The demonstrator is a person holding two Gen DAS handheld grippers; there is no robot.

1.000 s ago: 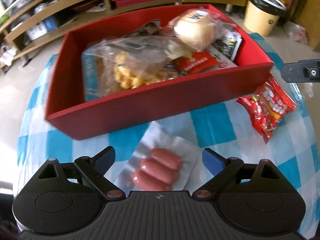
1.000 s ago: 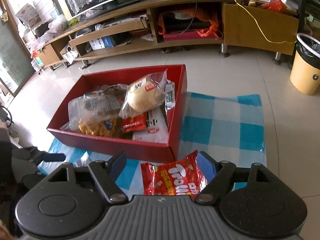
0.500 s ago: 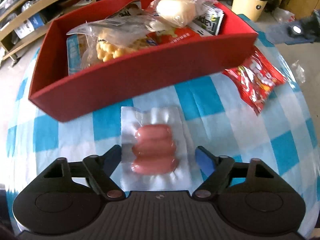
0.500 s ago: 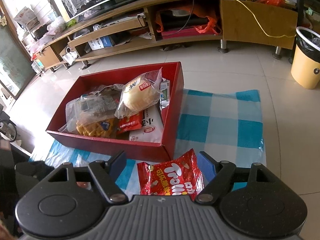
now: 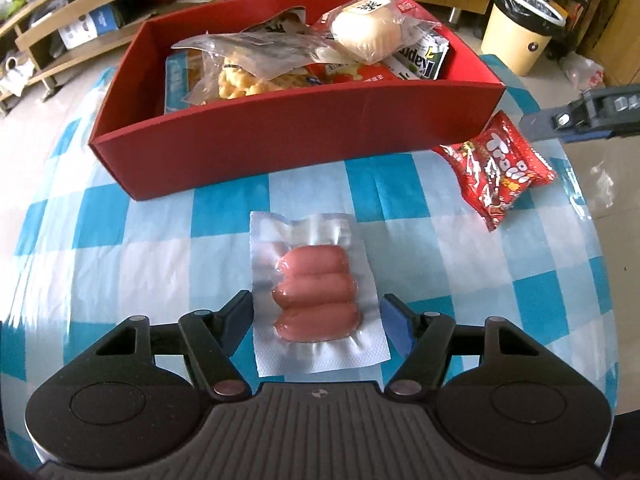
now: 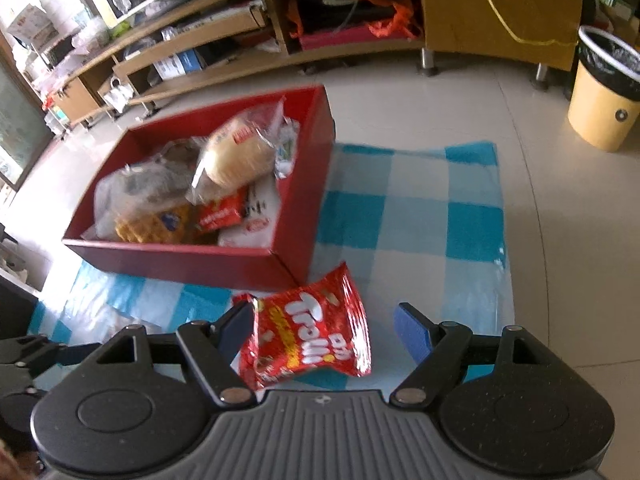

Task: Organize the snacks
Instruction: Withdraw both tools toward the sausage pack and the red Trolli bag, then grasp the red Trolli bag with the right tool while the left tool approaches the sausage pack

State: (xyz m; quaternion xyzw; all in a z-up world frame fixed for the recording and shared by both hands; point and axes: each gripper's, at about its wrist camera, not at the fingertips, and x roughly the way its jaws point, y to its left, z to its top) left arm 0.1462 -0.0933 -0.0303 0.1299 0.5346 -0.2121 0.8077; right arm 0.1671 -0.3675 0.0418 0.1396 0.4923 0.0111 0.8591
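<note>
A blue checked cloth [image 5: 132,264] covered the table. The left gripper [image 5: 318,316] was closing around the sausage pack [image 5: 316,296], maybe not touching yet; the right gripper [image 6: 324,326] stood apart beside the red candy bag [image 6: 310,332].

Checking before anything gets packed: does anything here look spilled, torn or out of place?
Nothing spilled or torn. Two snacks lie outside the red box on the cloth: the sausage pack and the red candy bag.

Across the top of my right wrist view runs a long, low wooden TV cabinet [image 6: 360,12] with cluttered open shelves, and pale glossy floor tiles [image 6: 440,104] spread below it. At the upper right of the frame stands a yellow waste bin [image 6: 600,108] lined with a black bag. Bright daylight comes in at the far left, by a glass door [image 6: 16,136].
</note>
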